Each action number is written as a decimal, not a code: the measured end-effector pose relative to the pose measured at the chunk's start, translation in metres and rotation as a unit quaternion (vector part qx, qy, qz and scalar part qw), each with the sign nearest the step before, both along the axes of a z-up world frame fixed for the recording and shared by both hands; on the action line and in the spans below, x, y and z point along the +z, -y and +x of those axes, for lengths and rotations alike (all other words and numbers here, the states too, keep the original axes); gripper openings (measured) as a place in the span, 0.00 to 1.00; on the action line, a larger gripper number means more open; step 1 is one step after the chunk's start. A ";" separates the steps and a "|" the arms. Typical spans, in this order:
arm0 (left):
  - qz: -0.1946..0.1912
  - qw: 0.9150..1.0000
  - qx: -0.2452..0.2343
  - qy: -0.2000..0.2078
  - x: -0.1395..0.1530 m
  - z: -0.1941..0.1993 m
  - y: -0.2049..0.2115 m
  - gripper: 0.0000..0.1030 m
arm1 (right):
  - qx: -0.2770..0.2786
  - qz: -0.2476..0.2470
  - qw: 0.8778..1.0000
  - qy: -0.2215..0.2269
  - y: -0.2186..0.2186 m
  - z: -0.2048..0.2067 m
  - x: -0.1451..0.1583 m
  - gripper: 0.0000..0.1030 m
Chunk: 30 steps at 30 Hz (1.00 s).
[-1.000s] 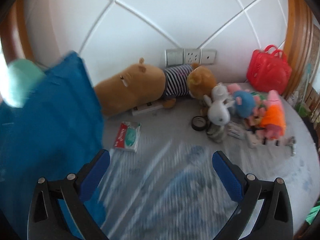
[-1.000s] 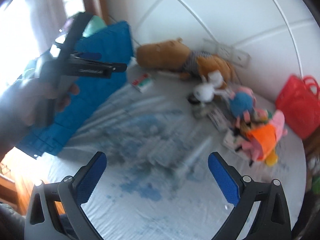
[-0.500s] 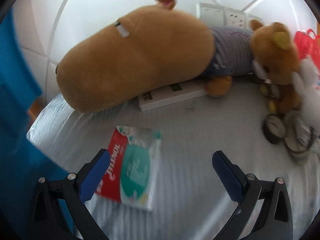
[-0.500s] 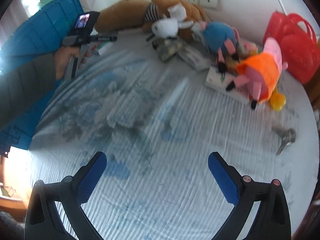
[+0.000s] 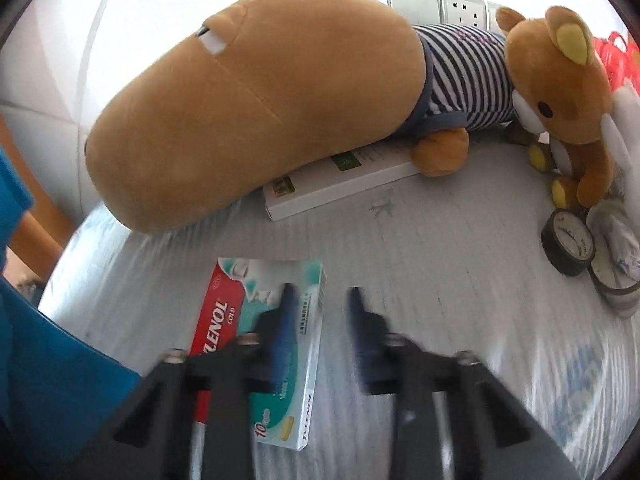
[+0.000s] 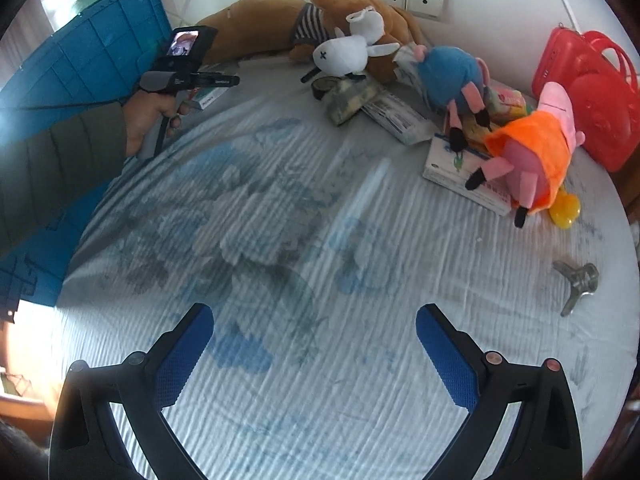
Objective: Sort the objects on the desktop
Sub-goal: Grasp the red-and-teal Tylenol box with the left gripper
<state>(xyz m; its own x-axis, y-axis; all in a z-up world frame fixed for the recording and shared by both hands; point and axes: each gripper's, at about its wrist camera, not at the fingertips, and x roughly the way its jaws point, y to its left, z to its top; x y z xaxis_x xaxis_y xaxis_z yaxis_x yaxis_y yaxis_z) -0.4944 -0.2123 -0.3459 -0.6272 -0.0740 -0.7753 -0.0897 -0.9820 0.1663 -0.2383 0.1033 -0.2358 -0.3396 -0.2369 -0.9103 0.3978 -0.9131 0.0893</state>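
A red and teal Tylenol medicine box (image 5: 260, 276) lies flat on the bed sheet near the left edge. My left gripper (image 5: 320, 292) is low over it with the jaws narrowed and blurred. One finger overlaps the box top, the other sits on the sheet just right of the box's long edge, and a strip of sheet shows between them. The right wrist view shows a hand holding that left gripper (image 6: 236, 79) over the box (image 6: 208, 96). My right gripper (image 6: 314, 316) hangs open over bare sheet with nothing between its fingers.
A blue crate (image 6: 80, 52) stands at the left. A brown plush (image 5: 248, 100), a bear (image 5: 560, 84) and a white flat box (image 5: 344, 184) line the wall. Tape rolls (image 5: 568, 240), more plush toys (image 6: 532, 148), boxes, a red bag (image 6: 592, 92) and keys (image 6: 578, 284) lie to the right.
My left gripper has come down onto the Tylenol box and its jaws have narrowed from wide open. The right gripper has stayed open and steadied over the sheet.
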 end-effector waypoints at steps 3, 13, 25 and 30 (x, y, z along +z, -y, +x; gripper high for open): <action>-0.018 1.000 0.012 -0.013 0.000 0.002 0.000 0.22 | 0.002 0.000 1.000 0.000 0.001 0.000 -0.001 1.00; -0.015 0.999 0.031 -0.016 -0.014 0.001 0.011 0.79 | -0.002 0.002 1.000 0.007 -0.001 -0.001 -0.005 1.00; 0.039 0.998 0.043 -0.001 -0.014 -0.003 0.016 0.85 | 0.012 0.001 1.000 0.016 0.011 0.003 -0.010 1.00; 0.039 0.999 0.020 0.006 -0.010 0.006 -0.004 0.75 | 0.013 -0.001 1.000 0.015 0.012 0.003 -0.009 1.00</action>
